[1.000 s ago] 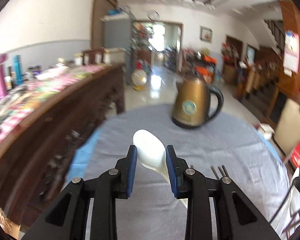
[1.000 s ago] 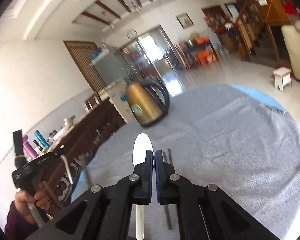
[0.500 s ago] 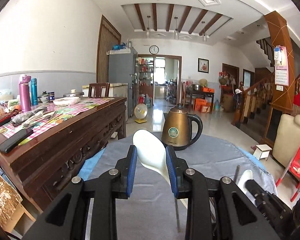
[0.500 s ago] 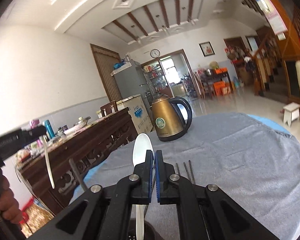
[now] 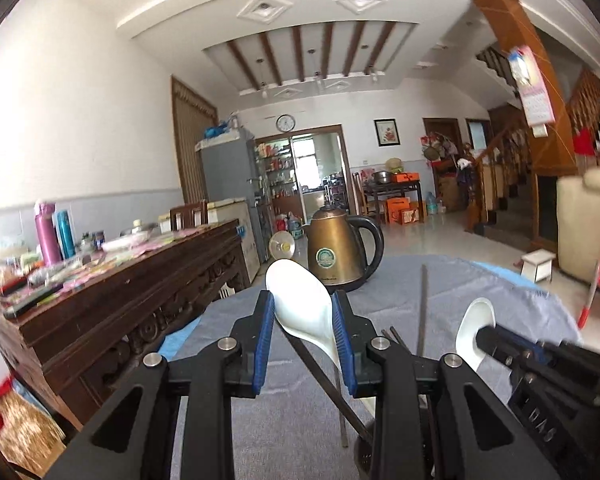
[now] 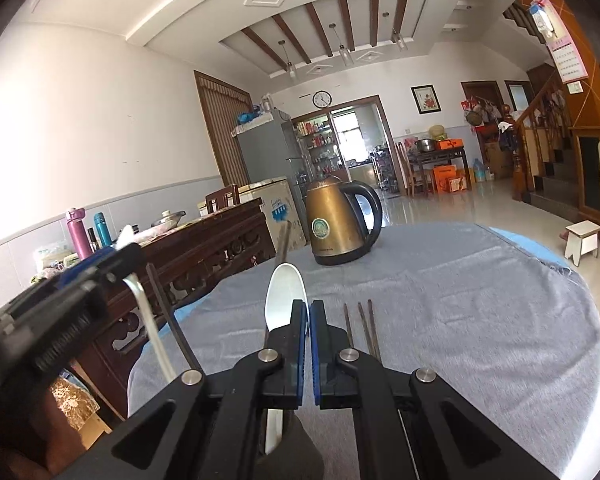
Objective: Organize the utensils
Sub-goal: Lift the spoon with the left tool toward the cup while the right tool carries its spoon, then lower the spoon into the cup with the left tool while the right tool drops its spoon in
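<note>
Left gripper [image 5: 304,316] clamps white spoon [image 5: 300,300]; right gripper [image 6: 309,320] shut.

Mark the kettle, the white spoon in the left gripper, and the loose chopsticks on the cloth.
kettle [image 6: 334,224], right wrist view, on its brass body.
white spoon [image 5: 300,300], left wrist view, on its bowl.
chopsticks [image 6: 367,326], right wrist view, mid-shaft.

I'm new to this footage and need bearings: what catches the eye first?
A white spoon is clamped in the left gripper, in front of a bronze kettle standing at the far edge of the grey cloth. The right gripper is shut beside a second spoon.
</note>
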